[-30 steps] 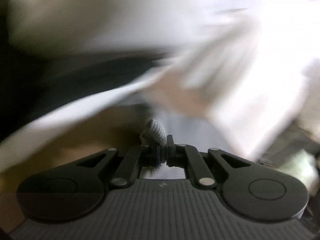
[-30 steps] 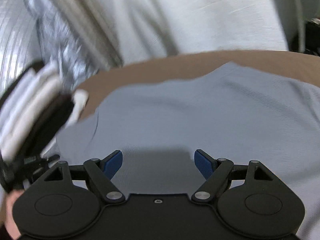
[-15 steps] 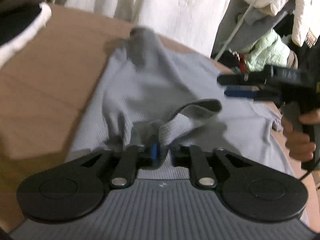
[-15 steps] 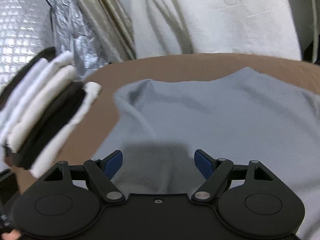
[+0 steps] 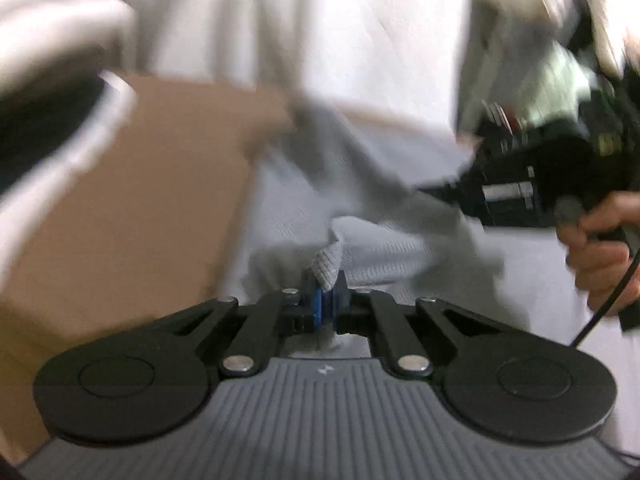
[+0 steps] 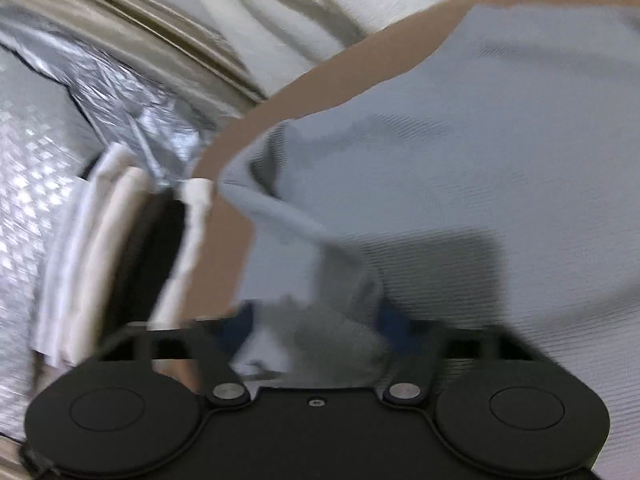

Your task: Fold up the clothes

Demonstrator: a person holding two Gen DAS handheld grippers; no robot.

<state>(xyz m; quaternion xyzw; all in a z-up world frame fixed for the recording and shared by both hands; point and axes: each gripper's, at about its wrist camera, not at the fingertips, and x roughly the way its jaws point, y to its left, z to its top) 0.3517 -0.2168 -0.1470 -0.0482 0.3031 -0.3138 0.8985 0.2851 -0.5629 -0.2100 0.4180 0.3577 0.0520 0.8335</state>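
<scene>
Lying spread on the brown desk (image 6: pixel 240 240), the grey knit garment (image 6: pixel 480 168) covers most of the surface in the right wrist view; one edge is lifted into a raised fold running toward the camera. Left claw (image 5: pixel 325 300) is pinched tight on a ribbed bit of the grey knit garment (image 5: pixel 372 248), fabric sticking up between the blue pads. Right claw (image 6: pixel 316 328): a bunched fold of the same garment sits between its fingers, blue pads either side, but motion blur hides the gap, so can't tell if it's clamped or just straddling the cloth. In the left view the right-hand tool shows as a dark body at the garment's far side, gripped by a hand (image 5: pixel 600 248) with a black cable hanging below. Stack of folded clothes (image 6: pixel 120 248), white and black layers, sits on the desk beside the garment, apart from it. Silver quilted foil (image 6: pixel 40 140) and pale curtain (image 6: pixel 300 8) behind the desk. Both views heavily smeared.
</scene>
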